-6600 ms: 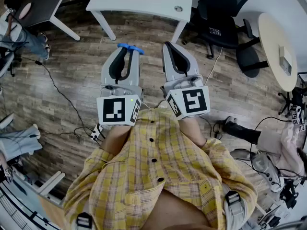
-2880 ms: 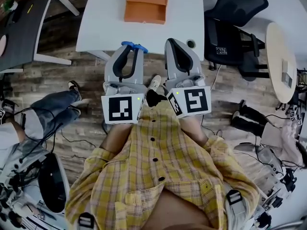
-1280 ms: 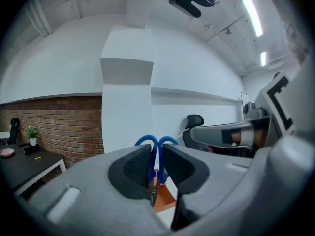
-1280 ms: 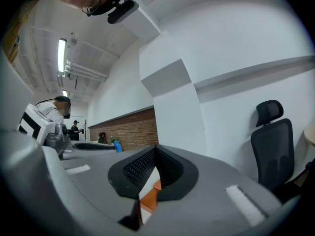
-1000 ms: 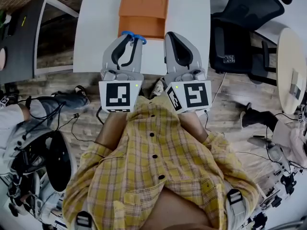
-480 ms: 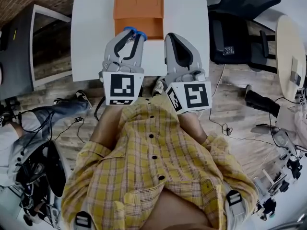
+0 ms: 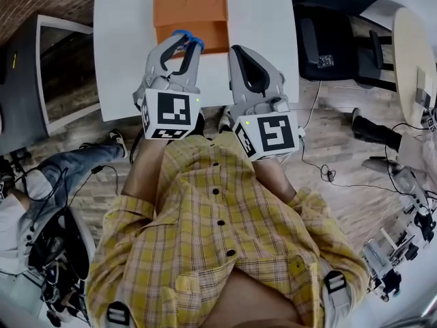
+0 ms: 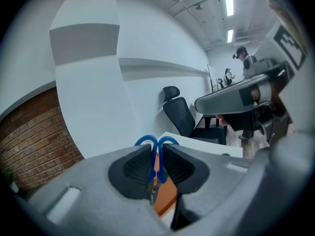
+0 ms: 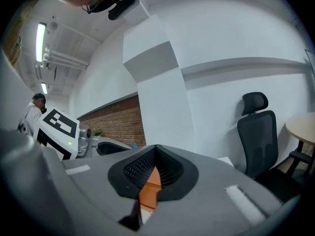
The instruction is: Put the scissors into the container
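An orange container [image 7: 190, 11] stands at the far side of a white table [image 7: 263, 19]. In the head view my left gripper [image 7: 183, 44] is shut on blue-handled scissors [image 7: 188, 39], whose handles stick out past the jaw tips over the container's near part. The left gripper view shows the blue loops of the scissors [image 8: 158, 143] pinched between the jaws of my left gripper [image 8: 157, 156], with the container [image 8: 165, 196] below. My right gripper [image 7: 236, 49] is shut and holds nothing, just right of the container's front. The right gripper [image 9: 156, 152] shows the container [image 9: 149, 189] through its gap.
A black office chair [image 7: 333, 33] stands right of the table, a dark desk [image 7: 41, 67] left of it, a round table [image 7: 414, 46] far right. Cables [image 7: 321, 166] lie on the wooden floor. A seated person's leg [image 7: 51, 176] is at the left.
The view has come from the open floor up to the white table. Both grippers now reach over it, and the left one has carried the scissors over the container.
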A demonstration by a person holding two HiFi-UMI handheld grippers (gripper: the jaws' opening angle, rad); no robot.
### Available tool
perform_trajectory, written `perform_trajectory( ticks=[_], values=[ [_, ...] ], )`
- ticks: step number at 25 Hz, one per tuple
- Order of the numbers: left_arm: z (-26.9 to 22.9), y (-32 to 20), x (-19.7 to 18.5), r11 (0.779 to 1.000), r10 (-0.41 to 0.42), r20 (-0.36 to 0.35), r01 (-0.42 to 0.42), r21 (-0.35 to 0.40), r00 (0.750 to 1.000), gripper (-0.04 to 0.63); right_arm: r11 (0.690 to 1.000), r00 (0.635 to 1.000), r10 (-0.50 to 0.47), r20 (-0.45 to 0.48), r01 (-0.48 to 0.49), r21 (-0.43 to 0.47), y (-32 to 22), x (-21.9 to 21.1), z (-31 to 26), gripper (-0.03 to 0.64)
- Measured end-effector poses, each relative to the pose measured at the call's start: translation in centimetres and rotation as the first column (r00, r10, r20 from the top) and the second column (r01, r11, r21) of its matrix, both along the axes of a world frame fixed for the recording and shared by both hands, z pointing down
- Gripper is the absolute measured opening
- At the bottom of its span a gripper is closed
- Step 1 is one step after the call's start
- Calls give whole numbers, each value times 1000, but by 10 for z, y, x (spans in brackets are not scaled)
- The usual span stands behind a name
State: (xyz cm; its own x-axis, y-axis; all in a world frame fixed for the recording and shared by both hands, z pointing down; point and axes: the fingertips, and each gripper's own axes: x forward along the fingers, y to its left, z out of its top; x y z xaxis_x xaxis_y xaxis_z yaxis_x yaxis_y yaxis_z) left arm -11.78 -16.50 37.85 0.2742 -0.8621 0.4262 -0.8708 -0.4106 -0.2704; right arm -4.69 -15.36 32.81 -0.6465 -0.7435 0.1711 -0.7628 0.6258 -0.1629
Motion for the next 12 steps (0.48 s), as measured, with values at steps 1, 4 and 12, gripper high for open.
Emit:
perform_trajectory(
  ticks=[1, 4, 12],
  values=[
    [4, -1, 1, 1000, 8, 11, -8, -4, 1000, 77, 1000, 1000, 2, -1, -2, -1, 0, 0, 2, 6],
    [17, -3, 2, 999, 32, 58, -31, -11, 998, 77, 1000, 1000, 8, -5, -8, -6, 0, 1, 8, 6],
    [42, -14, 7, 995, 90, 141, -85, -43, 986, 77, 999, 1000, 15, -27, -16, -28, -3, 2, 25, 6]
  ],
)
